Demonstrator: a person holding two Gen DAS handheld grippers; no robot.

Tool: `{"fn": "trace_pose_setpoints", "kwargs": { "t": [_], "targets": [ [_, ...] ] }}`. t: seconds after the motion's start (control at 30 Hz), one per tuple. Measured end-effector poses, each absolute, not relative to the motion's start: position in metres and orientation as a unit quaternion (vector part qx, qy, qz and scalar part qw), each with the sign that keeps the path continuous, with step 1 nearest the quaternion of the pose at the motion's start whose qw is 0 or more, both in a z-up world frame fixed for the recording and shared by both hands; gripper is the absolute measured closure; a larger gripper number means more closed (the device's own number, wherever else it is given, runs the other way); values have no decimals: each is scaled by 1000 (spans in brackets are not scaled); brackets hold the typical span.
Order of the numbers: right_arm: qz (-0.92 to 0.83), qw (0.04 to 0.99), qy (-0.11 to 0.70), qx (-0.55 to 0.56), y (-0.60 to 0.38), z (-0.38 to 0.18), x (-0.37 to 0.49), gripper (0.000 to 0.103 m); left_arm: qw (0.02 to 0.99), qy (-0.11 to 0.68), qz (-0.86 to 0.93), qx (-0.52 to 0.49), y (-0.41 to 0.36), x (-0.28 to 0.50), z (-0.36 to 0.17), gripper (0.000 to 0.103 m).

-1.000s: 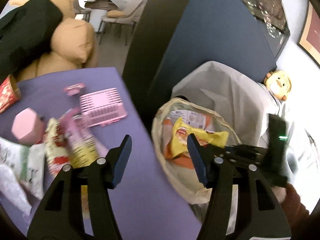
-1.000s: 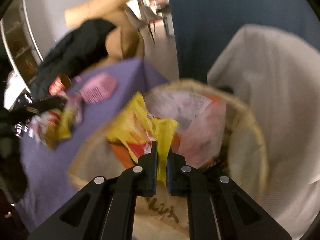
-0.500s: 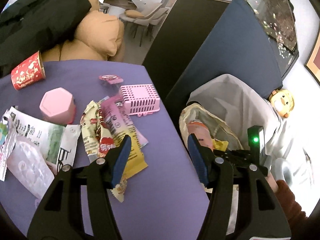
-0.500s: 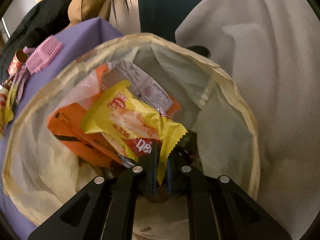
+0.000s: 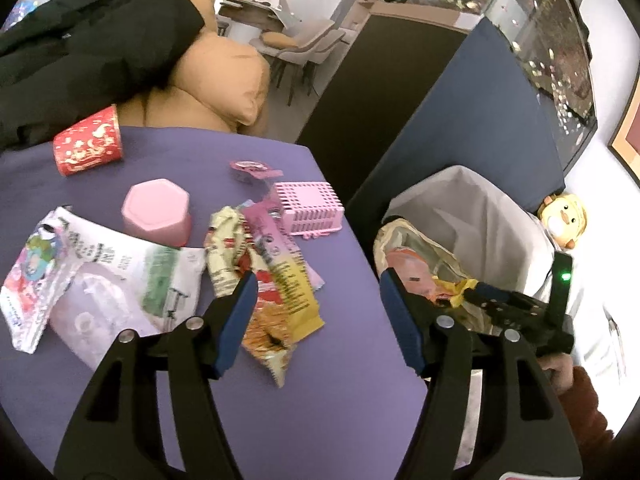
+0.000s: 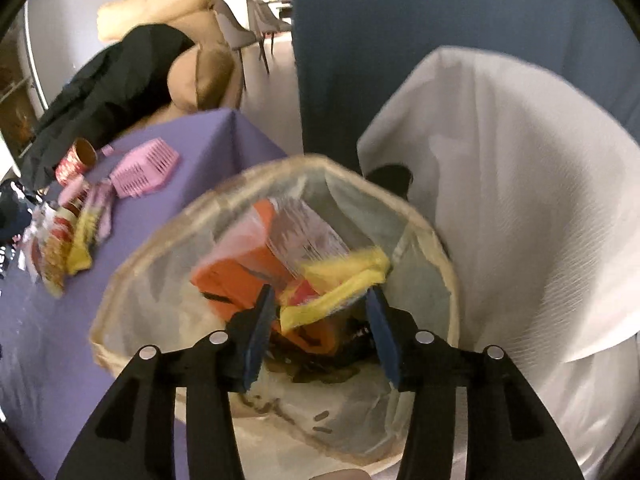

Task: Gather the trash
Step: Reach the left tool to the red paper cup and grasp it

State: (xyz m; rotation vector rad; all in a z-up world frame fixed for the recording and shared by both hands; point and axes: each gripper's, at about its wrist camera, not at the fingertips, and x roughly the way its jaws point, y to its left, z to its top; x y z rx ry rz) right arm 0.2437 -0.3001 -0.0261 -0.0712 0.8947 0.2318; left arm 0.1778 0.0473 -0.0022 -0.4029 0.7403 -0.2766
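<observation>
The right gripper has just opened above the bin, dropping the yellow wrapper inside, while the open, empty left gripper faces wrappers at its eleven o'clock.

Tan sofa (black coat thrown over it), blue partition.

Wrappers lie on the table, bin at its right edge.
</observation>
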Motion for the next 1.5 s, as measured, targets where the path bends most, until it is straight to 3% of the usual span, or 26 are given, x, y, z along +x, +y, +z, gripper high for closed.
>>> {"fn": "trace_pose_setpoints", "kwargs": {
  "t": [0.33, 0.57, 0.77, 0.97, 1.2, 1.37, 1.5],
  "targets": [
    [147, 914, 377, -38, -254, 17, 229, 47, 910, 342, -89, -215, 102, 160, -4, 42],
    [229, 904, 360, -19, -207, 18, 223, 29, 919, 331, -38, -208, 150, 154, -6, 42],
    [280, 897, 342, 24, -168, 16, 226, 29, 935, 310, -12, -172, 194, 170, 4, 42],
    [265, 899, 348, -35, -131, 5, 230, 29, 952, 292, -48, -79, 231, 233, 21, 42],
    [240, 886, 393, -56, -127, -21, 257, 28, 919, 374, -120, -40, 250, 317, -18, 42],
    [237, 881, 406, -58, -128, -28, 263, 28, 912, 393, -112, 41, 242, 342, -39, 37],
    [239, 877, 414, -56, -122, -31, 270, 28, 906, 413, -82, 43, 247, 356, -47, 36]
  ]
}}
